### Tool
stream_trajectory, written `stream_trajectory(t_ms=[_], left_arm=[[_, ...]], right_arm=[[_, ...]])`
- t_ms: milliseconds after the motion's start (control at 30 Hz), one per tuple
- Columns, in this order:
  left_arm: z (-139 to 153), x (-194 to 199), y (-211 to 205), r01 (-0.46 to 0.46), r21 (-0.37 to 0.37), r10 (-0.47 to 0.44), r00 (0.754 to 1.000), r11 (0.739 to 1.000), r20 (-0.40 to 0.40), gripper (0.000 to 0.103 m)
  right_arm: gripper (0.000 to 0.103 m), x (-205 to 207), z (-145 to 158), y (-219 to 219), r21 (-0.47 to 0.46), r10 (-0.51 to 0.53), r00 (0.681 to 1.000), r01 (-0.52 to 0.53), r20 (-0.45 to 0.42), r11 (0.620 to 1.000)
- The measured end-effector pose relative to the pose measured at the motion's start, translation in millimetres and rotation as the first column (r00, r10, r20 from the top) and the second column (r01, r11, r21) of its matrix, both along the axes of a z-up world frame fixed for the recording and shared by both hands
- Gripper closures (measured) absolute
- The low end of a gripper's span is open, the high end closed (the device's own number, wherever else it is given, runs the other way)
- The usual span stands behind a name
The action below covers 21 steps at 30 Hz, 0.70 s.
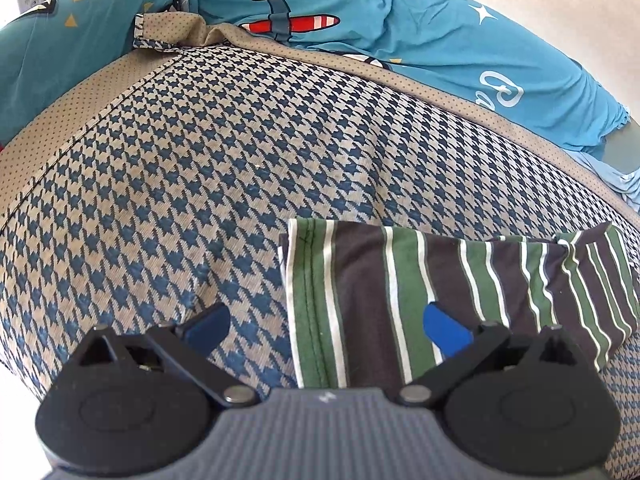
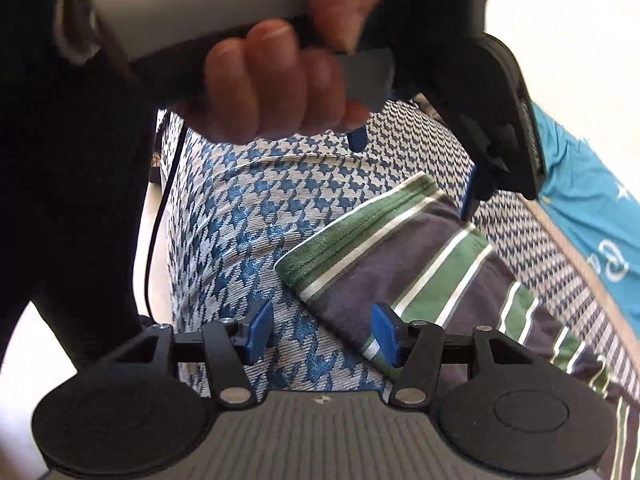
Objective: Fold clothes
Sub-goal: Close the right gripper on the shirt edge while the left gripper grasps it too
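Observation:
A folded garment (image 1: pixel 440 280) with green, dark and white stripes lies on the houndstooth cover (image 1: pixel 200 160). In the left wrist view it sits at the lower right. My left gripper (image 1: pixel 326 328) hangs open just above it, its right fingertip (image 1: pixel 444 332) over the cloth and its left one over the cover. In the right wrist view the garment (image 2: pixel 400 256) runs diagonally to the lower right. My right gripper (image 2: pixel 320 334) is open at its near corner, the right pad (image 2: pixel 386 334) over the cloth's edge, with nothing pinched. The left gripper (image 2: pixel 412 166) shows beyond the garment's far end.
Blue bedding with an aeroplane print (image 1: pixel 300 20) is bunched along the far side of the cover and shows again at the right as blue bedding (image 2: pixel 592 208). A person's hand (image 2: pixel 272 80) holds the left gripper's handle, with a dark sleeve (image 2: pixel 60 160) and a thin black cable (image 2: pixel 154 232) at the left.

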<state>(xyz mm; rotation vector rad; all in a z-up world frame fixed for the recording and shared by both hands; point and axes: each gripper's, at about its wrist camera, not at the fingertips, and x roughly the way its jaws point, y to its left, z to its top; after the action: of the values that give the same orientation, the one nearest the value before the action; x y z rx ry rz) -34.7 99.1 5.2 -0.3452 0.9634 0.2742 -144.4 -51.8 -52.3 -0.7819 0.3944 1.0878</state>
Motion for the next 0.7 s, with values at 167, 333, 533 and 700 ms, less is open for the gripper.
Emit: stream_trajectory(t_ms=[167,333,533,700], left_arm=[[-2,4,1,0.002,-0.037,-0.002,1.0,0.999,-0.01,0.0],[-5,8,6,-0.01,-0.092,0.007,1.0,0.996,-0.024,0.0],[-12,7,20,-0.057,-0.192,0.052,0.998,0.98,-0.033,0.0],[-19,10,30,-0.069,-0.268,0.062,0.997,0.961,-0.035,0.0]], right_arm=[[0.056,4,-4,9,0.025,0.024,1.0,-0.025,0.014,0.999],[0.089,12,-3,11,0.067,0.013,1.0,-0.011,-0.027,0.998],[0.096,37,16,1,0.156,-0.088,0.984,0.113,-0.157,0.981],[0.096,56,35,-18,0.231,-0.139,0.947,0.209,-0.288,0.95]])
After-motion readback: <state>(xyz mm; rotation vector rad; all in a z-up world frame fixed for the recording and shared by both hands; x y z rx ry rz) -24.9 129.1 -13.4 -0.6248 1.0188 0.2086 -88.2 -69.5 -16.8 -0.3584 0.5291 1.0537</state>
